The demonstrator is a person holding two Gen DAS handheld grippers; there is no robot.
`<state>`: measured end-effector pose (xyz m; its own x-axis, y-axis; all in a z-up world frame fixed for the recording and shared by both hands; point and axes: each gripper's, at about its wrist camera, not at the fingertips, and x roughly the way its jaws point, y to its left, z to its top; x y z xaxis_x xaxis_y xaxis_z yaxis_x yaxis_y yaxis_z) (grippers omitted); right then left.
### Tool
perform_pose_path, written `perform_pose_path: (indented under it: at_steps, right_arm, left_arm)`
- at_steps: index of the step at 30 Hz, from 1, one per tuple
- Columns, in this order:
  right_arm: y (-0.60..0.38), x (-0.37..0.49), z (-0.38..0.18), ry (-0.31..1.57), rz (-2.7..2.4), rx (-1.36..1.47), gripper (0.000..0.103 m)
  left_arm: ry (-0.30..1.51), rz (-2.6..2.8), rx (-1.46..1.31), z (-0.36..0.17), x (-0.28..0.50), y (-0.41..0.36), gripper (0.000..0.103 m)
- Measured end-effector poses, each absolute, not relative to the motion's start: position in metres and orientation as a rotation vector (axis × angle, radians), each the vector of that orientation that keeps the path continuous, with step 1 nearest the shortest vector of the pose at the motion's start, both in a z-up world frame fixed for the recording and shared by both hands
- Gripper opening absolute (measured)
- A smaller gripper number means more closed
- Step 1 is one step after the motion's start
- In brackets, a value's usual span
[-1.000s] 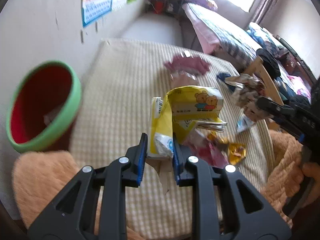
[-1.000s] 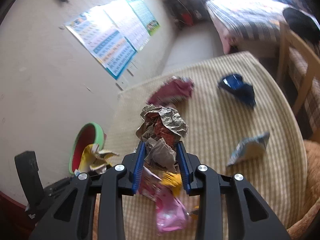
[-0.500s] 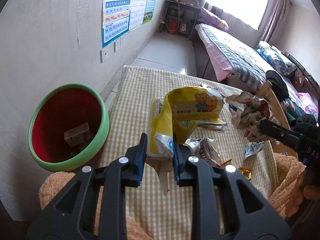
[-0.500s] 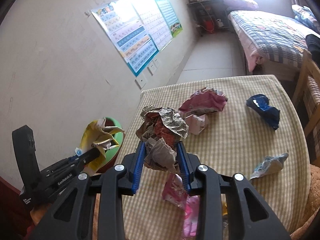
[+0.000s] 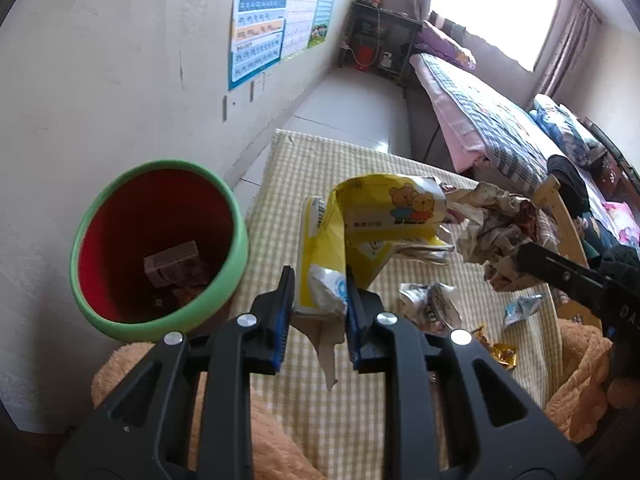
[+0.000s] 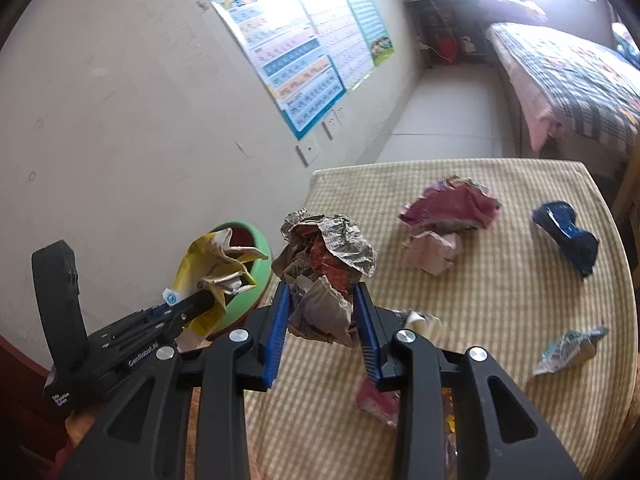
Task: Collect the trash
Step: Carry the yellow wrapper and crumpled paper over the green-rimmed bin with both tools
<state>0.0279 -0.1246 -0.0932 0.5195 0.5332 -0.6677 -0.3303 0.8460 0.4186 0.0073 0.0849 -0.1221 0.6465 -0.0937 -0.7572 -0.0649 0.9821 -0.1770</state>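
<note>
My left gripper (image 5: 320, 300) is shut on a yellow snack bag with cartoon bears (image 5: 372, 224), held above the table just right of the green-rimmed red bin (image 5: 160, 248). The bin holds a small box and scraps. My right gripper (image 6: 324, 308) is shut on a crumpled wad of newspaper (image 6: 328, 256), held above the checked tablecloth (image 6: 500, 288). The wad also shows in the left wrist view (image 5: 496, 232), and the left gripper with its bag shows in the right wrist view (image 6: 216, 276) in front of the bin (image 6: 256, 272).
Loose trash lies on the table: a dark red crumpled wrapper (image 6: 452, 204), a blue wrapper (image 6: 568, 232), a silver-blue packet (image 6: 568, 350), a pink wrapper (image 6: 380, 400), a printed paper ball (image 5: 428, 304) and a gold wrapper (image 5: 500, 352). The wall is left; a bed and wooden chair are right.
Both grippers have risen and drawn back with their loads. The left one has swung toward the bin, which now shows closer and more open. The right one has moved left toward the bin.
</note>
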Motion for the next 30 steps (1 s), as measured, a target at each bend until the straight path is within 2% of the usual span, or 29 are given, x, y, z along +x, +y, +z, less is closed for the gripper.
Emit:
perform_pose_path:
  at_steps: [30]
  right_arm:
    - [-0.037, 0.05, -0.095, 0.916, 0.684, 0.182, 0.032]
  left_arm:
    - [0.83, 0.186, -0.279, -0.126, -0.004, 0.176, 0.022]
